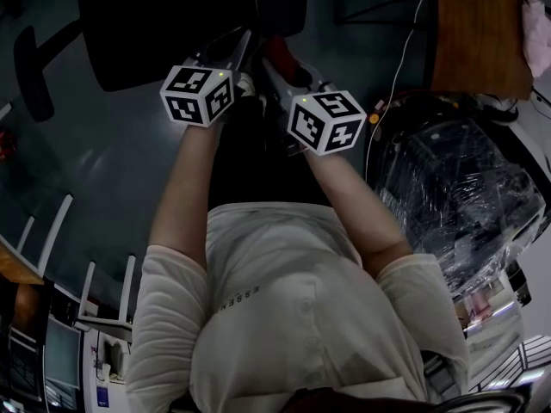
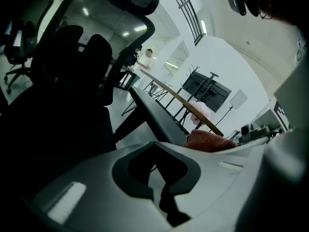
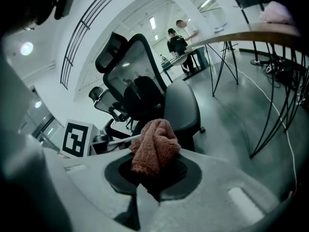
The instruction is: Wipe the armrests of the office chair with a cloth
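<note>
Office floor (image 1: 112, 162) lay open, office chair (image 3: 145, 81) far ahead. Right gripper (image 3: 152, 175) was clamped on a bunched rust cloth (image 3: 153, 146); left gripper (image 2: 157, 175) closed, empty. Shallow pinch, so the cloth could have pulled free mid-wipe.

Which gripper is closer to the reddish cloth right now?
Right. The right gripper is shut on the cloth, which bunches up from between its jaws. The left gripper is alongside, jaws together, not touching the cloth, which lies off to its right.
</note>
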Demonstrator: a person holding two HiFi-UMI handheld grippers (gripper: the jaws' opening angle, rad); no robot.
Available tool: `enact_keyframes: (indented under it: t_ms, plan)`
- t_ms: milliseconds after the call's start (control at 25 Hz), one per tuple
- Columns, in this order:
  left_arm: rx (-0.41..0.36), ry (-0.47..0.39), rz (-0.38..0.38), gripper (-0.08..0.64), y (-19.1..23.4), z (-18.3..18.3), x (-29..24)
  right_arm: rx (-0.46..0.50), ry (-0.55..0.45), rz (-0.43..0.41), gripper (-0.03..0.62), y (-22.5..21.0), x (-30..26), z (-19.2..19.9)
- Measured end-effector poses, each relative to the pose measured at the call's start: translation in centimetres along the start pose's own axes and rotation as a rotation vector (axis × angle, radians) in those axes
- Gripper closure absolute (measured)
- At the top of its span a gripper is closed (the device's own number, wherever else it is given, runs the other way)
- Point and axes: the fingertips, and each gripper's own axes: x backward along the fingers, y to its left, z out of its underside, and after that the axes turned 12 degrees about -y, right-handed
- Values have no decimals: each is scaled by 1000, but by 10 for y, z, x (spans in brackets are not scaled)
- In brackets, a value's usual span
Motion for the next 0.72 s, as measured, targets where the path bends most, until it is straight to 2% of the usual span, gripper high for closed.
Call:
enact_keyframes:
  t_ms: [200,360,520,720]
  plan:
    - [29,-15,-22,545,0,-12,-3,135,-35,124,543,-40,26,-52]
    - [34,-34,-69,545,8,-30,-16,208,-72,221,543,-83,12,-102]
    - [50,-53,-92,545,16,-49,-38,238,-122,208,543,-103,-38,-162]
    - [101,-81,-126,545,30,-62,-57,254,-135,124,543,-106,-102,-218]
